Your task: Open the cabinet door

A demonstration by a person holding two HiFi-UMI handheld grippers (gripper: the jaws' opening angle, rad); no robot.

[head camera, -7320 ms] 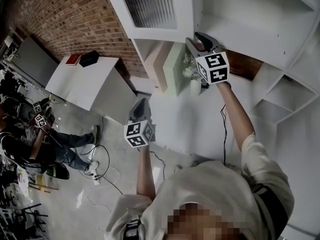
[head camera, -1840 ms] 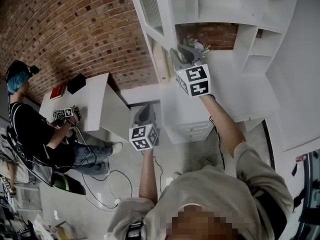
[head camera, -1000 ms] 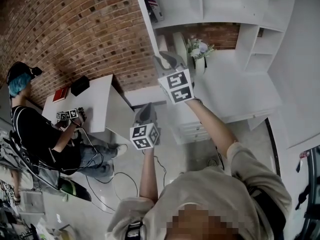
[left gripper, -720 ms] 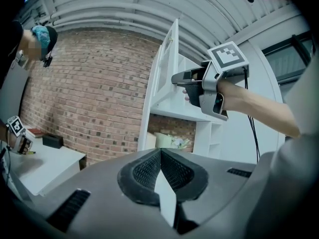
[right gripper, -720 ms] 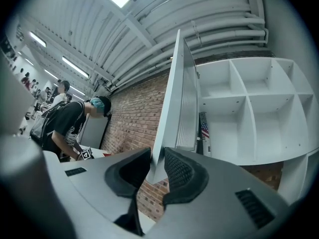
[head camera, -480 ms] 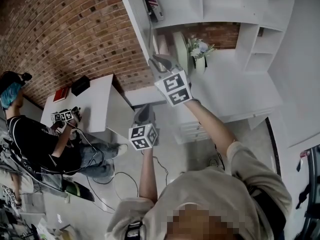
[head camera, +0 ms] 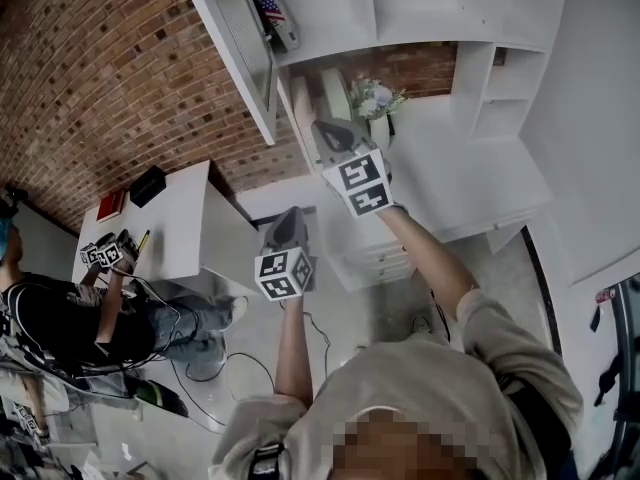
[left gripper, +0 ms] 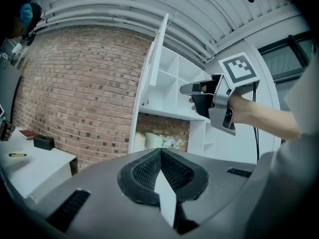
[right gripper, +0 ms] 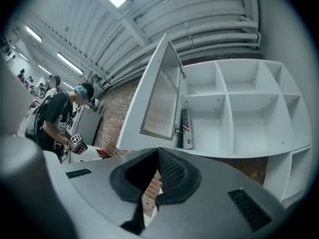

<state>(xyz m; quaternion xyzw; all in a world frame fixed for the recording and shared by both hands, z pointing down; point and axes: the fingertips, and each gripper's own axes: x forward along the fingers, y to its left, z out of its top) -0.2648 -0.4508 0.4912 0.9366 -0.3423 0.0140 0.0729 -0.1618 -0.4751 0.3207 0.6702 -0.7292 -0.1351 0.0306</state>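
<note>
The white cabinet door (head camera: 235, 43) with its ribbed glass panel stands swung wide open to the left of the upper shelving (head camera: 450, 8). The right gripper view shows the door (right gripper: 159, 103) hanging clear of the compartments. My right gripper (head camera: 325, 130) hovers below the door's lower corner, apart from it. Its jaws (right gripper: 158, 149) have come together and are shut on nothing. It is also visible from the left gripper view (left gripper: 199, 96). My left gripper (head camera: 290, 218) is held lower and nearer to me. It is shut (left gripper: 160, 151) and empty, pointing at the open door (left gripper: 152, 78).
A flag-printed book (right gripper: 185, 128) stands in the opened compartment. A flower vase (head camera: 375, 103) sits on the counter above the drawers (head camera: 385, 258). At left, a white table (head camera: 165, 223) carries a black box (head camera: 148, 185). A seated person (head camera: 60, 318) is beside it. Cables lie on the floor.
The door has swung further open to the left. My right gripper has come off its edge, dropped back a little, and its jaws have closed. The left gripper has barely shifted.
</note>
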